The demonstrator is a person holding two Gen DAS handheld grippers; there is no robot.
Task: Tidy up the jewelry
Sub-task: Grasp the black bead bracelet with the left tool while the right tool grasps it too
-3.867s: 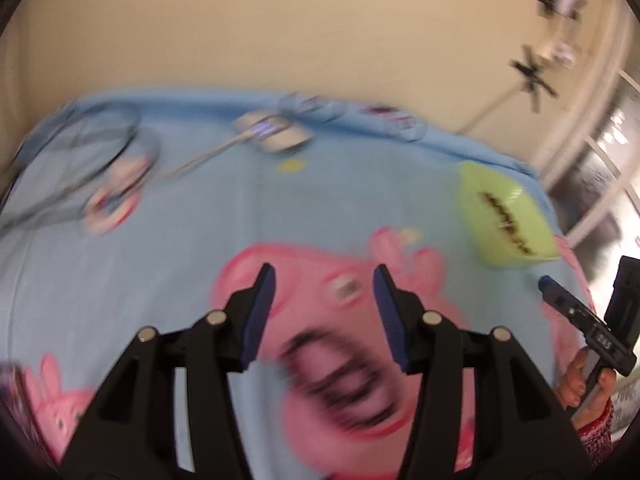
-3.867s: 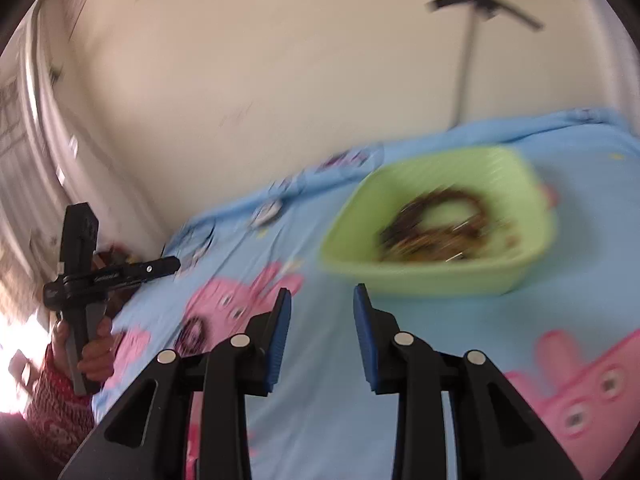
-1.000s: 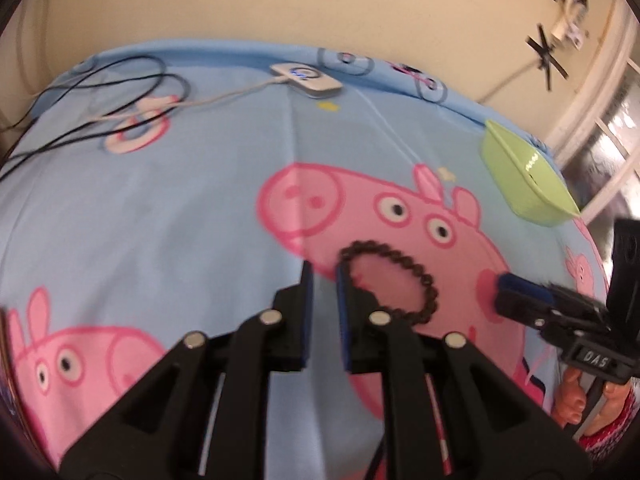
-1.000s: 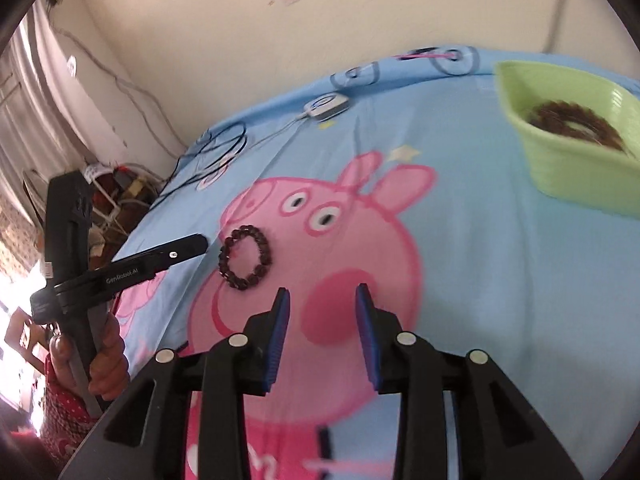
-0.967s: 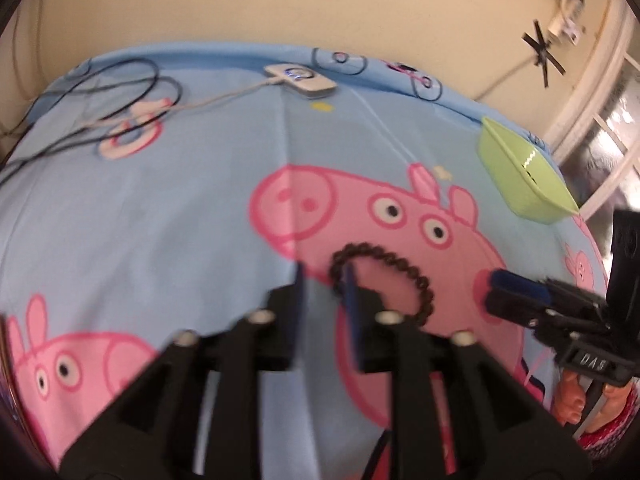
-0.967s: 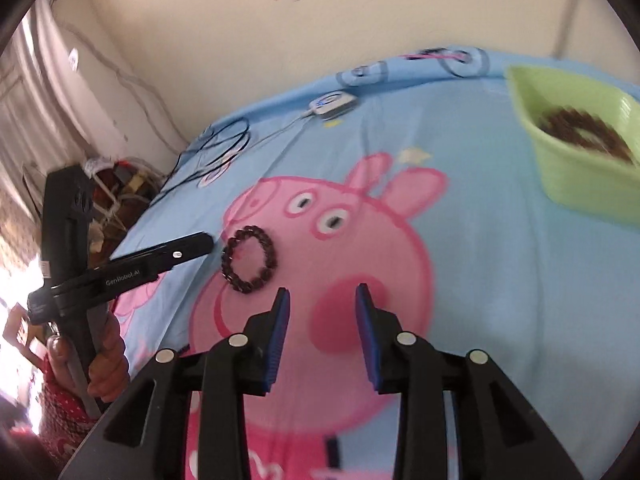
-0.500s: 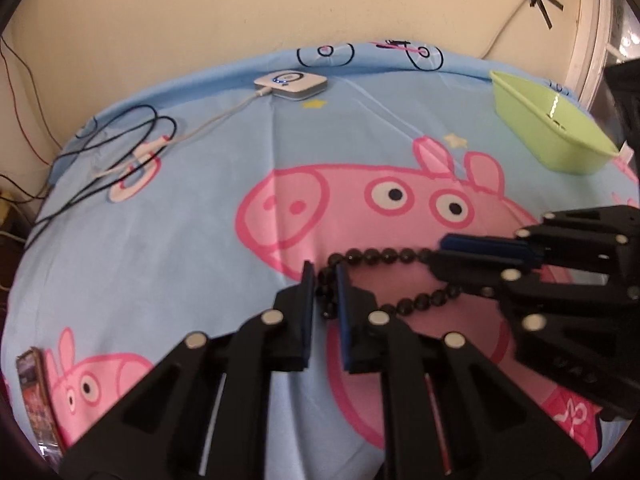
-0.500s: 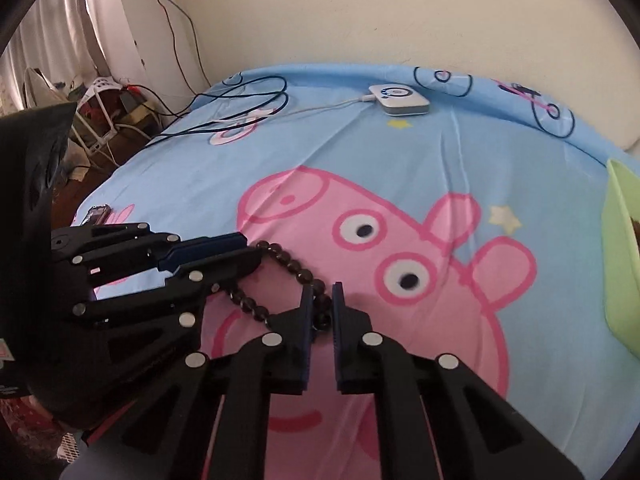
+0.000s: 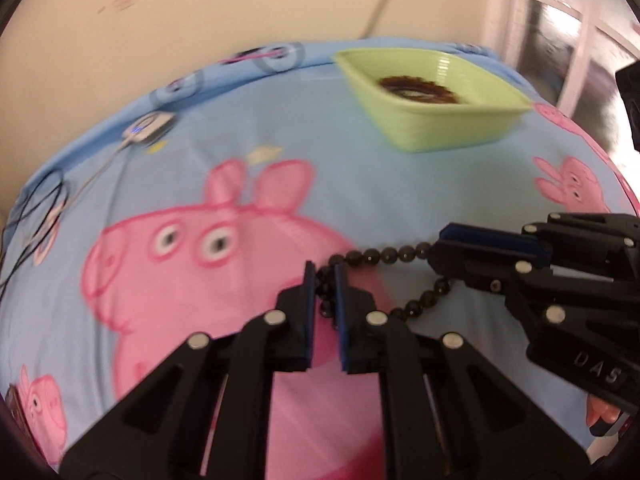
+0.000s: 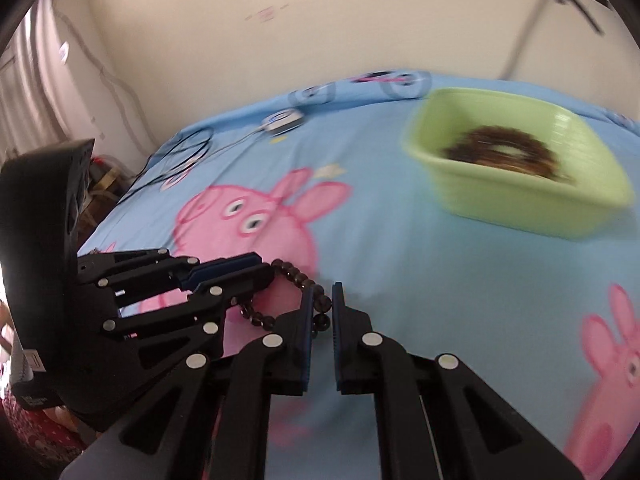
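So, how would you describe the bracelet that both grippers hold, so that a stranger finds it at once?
Start at the blue bedsheet with the big pink cartoon pig. Near the pig's mouth, a dark bead bracelet is stretched between the left gripper and the right gripper, each shut on it. Unlike the brown bracelets piled in the green basket, it is outside, alone.

The part of the bead bracelet (image 9: 384, 255) between the left gripper (image 9: 325, 280) fingers is partly hidden, and its far end disappears inside the right gripper (image 9: 448, 248). In the right wrist view the left gripper (image 10: 256, 268) covers the bracelet's (image 10: 298, 276) other end. The green tray (image 10: 520, 204) is blurred, so the dark jewelry (image 10: 500, 152) inside reads only as a brownish ring. The cables (image 9: 36, 208) run off the picture's left edge. The white device (image 9: 148, 130) is too smeared to identify.
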